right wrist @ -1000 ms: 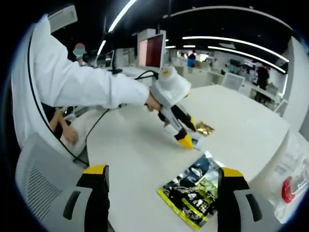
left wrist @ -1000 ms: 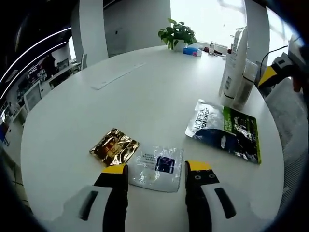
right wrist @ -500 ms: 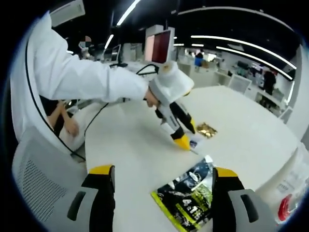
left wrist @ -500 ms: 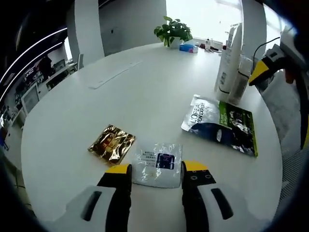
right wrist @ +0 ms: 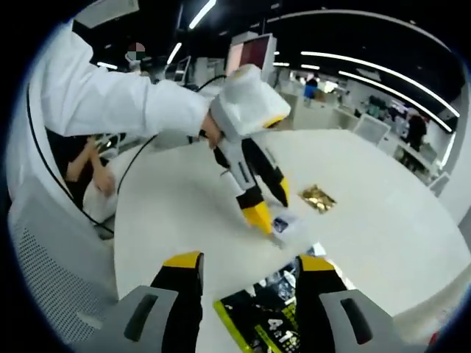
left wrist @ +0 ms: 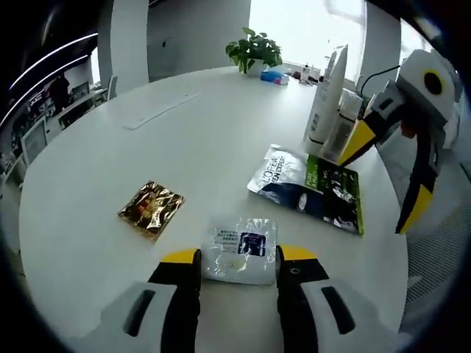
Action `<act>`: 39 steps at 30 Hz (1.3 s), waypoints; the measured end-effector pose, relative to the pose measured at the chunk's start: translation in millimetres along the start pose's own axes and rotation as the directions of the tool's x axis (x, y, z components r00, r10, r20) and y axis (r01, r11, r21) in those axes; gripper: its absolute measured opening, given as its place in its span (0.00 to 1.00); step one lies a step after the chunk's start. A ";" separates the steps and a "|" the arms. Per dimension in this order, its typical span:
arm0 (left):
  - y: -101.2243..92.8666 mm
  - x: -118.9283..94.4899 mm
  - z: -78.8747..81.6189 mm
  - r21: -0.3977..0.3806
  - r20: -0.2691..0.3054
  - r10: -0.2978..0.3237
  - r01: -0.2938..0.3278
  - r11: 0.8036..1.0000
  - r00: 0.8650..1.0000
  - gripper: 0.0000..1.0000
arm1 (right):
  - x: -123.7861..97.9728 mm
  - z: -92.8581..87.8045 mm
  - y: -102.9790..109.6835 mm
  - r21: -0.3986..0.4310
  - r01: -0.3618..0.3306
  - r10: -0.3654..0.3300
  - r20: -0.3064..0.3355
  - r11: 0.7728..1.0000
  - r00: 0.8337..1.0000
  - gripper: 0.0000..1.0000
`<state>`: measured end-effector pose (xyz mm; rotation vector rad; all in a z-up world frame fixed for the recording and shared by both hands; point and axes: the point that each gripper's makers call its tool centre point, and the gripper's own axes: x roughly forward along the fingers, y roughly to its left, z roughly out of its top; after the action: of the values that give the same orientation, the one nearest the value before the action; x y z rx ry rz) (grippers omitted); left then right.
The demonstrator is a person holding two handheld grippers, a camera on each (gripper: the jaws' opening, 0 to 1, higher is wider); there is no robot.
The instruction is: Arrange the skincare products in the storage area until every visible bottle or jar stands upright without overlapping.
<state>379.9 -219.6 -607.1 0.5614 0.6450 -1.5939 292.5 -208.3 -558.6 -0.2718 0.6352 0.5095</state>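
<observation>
A clear sachet (left wrist: 240,248) with a dark label lies flat on the white table (left wrist: 191,147), right between the tips of my open left gripper (left wrist: 239,257). To its left is a gold sachet (left wrist: 151,208). A dark and green pouch (left wrist: 309,187) lies to the right, with my right gripper (left wrist: 384,180) hanging open above its far end. Two white bottles (left wrist: 329,99) stand upright behind the pouch. In the right gripper view my right gripper (right wrist: 250,265) is open over the pouch (right wrist: 276,309), and my left gripper (right wrist: 271,204) points down at the clear sachet (right wrist: 289,225).
A potted plant (left wrist: 254,50) and a small blue box (left wrist: 274,76) stand at the table's far edge. A flat white strip (left wrist: 158,112) lies far left. A person's white sleeve (right wrist: 110,103) reaches in, and an office chair (right wrist: 44,250) stands by the near edge.
My right gripper has moved in over the dark pouch and its jaws have narrowed. My left gripper stays at the clear sachet with the same gap.
</observation>
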 end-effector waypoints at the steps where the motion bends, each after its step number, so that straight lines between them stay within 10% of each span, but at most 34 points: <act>1: -5.7 -1.6 -0.1 -0.006 0.008 -0.015 0.016 1.000 1.000 0.35 | 2.1 -1.3 -1.6 -0.010 0.006 -0.006 -0.003 1.000 1.000 0.46; 13: -34.7 -9.6 -4.7 -0.050 0.000 -0.163 0.163 0.985 0.987 0.35 | 26.3 -27.0 -3.3 -0.195 0.004 -0.009 -0.024 0.981 1.000 0.38; 39: -94.3 -26.1 7.4 -0.116 -0.017 -0.373 0.368 0.922 0.928 0.35 | 27.3 -18.0 8.4 -0.478 0.013 -0.015 0.000 0.878 1.000 0.04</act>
<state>289.4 -198.5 -575.7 0.4025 0.9044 -1.8894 298.0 -198.2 -590.4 -0.7466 0.5023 0.6497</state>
